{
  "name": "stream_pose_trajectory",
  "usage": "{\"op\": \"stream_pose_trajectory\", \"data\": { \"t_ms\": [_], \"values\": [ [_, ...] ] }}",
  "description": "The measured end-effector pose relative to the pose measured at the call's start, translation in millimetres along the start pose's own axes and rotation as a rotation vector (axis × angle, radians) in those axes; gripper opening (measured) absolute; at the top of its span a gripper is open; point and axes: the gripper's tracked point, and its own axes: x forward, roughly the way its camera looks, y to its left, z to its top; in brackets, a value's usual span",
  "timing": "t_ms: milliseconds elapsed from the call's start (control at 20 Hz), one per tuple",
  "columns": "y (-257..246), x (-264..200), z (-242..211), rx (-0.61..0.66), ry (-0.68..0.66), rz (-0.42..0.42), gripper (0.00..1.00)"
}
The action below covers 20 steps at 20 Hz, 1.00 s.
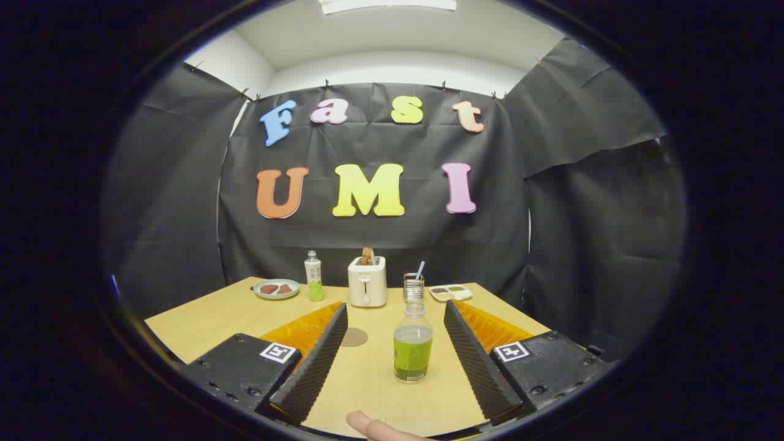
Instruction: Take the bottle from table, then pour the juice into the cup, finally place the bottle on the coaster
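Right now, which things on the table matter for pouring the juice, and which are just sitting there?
Job: open gripper; bottle between its fingers; cup; coaster.
Lying about: second bottle; toaster; plate; small tray.

Table (233, 315): light wood top.
Near the fingers: bottle (413, 344) upright, green juice; round coaster (354, 337) to its left.
Far edge, left to right: plate (276, 288), second bottle (313, 276), toaster (367, 281), cup (413, 287) with straw, tray (451, 292).
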Motion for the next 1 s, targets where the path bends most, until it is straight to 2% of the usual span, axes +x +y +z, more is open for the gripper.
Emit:
{"op": "stream_pose_trajectory", "data": {
  "t_ms": [200, 1000],
  "values": [
    [-0.1, -1.7, 0.8, 0.023, -0.001, -0.021, 1.0],
    [0.4, -3.5, -4.3, 0.001, 0.006, 0.006, 1.0]
  ]
}}
